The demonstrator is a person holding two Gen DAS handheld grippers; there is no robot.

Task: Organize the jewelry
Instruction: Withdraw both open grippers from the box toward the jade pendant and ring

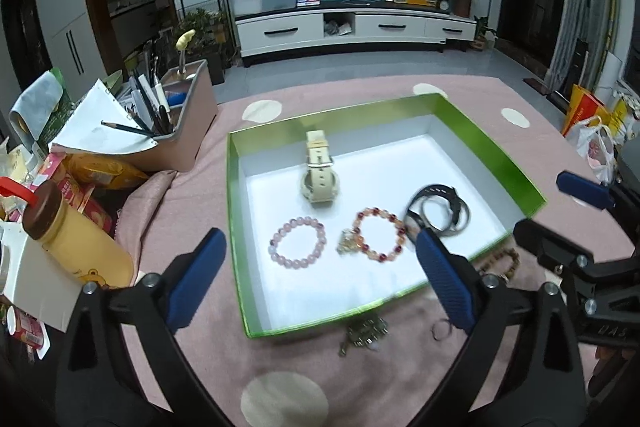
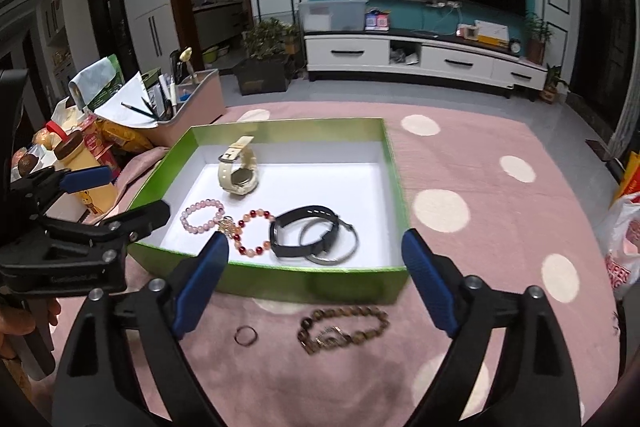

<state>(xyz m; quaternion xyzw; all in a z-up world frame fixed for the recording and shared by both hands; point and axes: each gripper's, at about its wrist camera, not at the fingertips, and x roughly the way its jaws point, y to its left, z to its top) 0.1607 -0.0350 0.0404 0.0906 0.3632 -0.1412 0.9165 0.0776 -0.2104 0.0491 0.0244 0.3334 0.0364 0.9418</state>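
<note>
1. While both stand spread wide and empty, the left gripper [image 1: 320,271] and right gripper [image 2: 316,279] hover nearest.
2. At six o'clock of the green box [image 2: 280,279], a brown bead bracelet [image 2: 344,329] and ring [image 2: 245,335] lie outside on the pink cloth [image 2: 500,227].
3. Farther, inside: pink bracelet [image 2: 202,217], red-and-orange bracelet [image 2: 254,233], black band [image 2: 304,237], metal bangle [image 2: 330,243].
4. At twelve o'clock, the cream watch [image 2: 238,171].

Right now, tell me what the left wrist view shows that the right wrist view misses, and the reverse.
Only the left wrist view shows a dark metal chain on the cloth by the box's near edge.

Only the right wrist view shows the brown bead bracelet whole; the left sees just a part.

Both share the green box, cream watch, pink bracelet, red bracelet, black band, small ring outside, and both grippers open, left gripper, right gripper.
</note>
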